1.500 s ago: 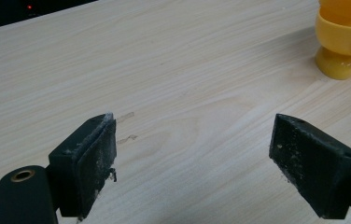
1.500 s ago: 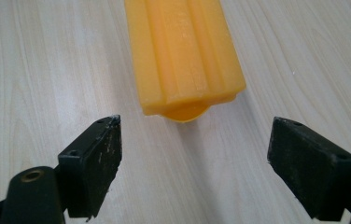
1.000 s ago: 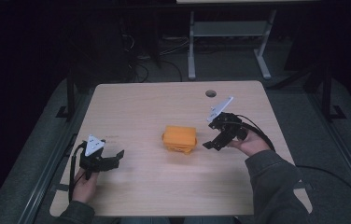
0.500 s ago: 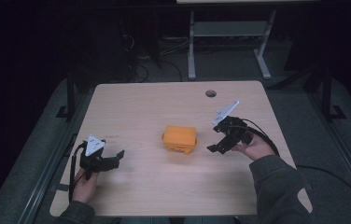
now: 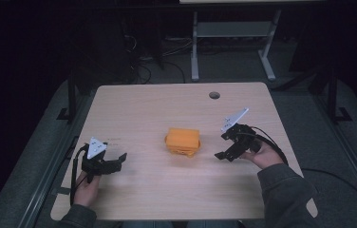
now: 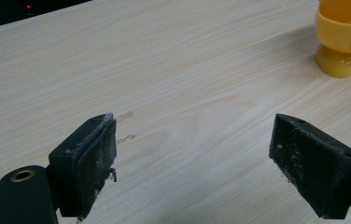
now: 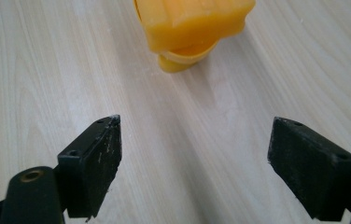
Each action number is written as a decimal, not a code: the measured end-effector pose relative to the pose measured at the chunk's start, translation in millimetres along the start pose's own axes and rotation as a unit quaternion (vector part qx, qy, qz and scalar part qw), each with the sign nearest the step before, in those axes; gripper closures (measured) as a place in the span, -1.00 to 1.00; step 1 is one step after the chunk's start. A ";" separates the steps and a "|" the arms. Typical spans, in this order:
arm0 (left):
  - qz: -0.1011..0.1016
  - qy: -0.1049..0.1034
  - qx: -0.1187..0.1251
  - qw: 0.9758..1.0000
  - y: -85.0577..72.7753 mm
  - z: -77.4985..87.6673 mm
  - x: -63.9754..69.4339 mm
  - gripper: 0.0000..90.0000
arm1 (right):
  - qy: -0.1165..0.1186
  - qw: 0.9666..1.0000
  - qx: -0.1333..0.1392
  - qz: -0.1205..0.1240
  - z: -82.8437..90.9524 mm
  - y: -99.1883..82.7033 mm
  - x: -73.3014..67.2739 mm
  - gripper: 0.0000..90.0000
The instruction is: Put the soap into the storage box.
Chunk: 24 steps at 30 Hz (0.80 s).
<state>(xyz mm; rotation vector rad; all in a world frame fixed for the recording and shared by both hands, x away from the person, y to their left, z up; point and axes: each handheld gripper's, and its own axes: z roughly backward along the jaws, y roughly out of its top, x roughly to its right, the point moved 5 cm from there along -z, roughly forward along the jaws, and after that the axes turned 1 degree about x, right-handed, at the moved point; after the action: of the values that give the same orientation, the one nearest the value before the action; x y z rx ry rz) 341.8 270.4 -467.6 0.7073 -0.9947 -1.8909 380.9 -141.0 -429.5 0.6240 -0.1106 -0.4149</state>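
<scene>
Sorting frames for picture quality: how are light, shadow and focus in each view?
High view: dim, dark surroundings, lit table, orange object soft-edged. Left gripper view: bright, even; yellow object casts a soft shadow. Right gripper view: right hand-held gripper sharp; near object slightly blurred.

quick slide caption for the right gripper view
Open right gripper faces a yellow-orange plastic object on the pale wooden table.

Orange block [image 5: 183,140] sits mid-table [image 5: 167,102]. Right gripper [image 5: 225,146] hovers at its three o'clock, jaws spread, near but apart. Left gripper [image 5: 115,161] waits at eight o'clock, well apart.
</scene>
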 end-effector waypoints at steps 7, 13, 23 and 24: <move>0.000 0.000 0.000 1.000 0.0 0.0 0.0 -0.69 | -0.002 1.000 0.003 -0.006 1.6 -4.3 -1.6 -0.62; 0.000 0.000 0.000 1.000 0.0 -0.1 0.0 -0.69 | -0.003 1.000 0.006 -0.007 -0.2 -12.4 -1.3 -0.62; -0.002 -0.001 -0.001 1.000 -0.2 -0.5 0.5 -0.69 | -0.007 1.000 0.005 -0.025 3.0 -30.9 -5.3 -0.62; -0.003 -0.001 0.000 1.000 -0.2 -0.6 0.5 -0.69 | -0.007 1.000 0.006 -0.030 3.8 -33.0 -6.1 -0.62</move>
<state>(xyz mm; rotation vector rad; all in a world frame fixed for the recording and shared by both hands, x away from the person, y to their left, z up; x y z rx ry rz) 341.9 269.9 -468.1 0.7086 -0.9947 -1.8975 363.1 -164.8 -445.7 0.6382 -0.1085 -0.4760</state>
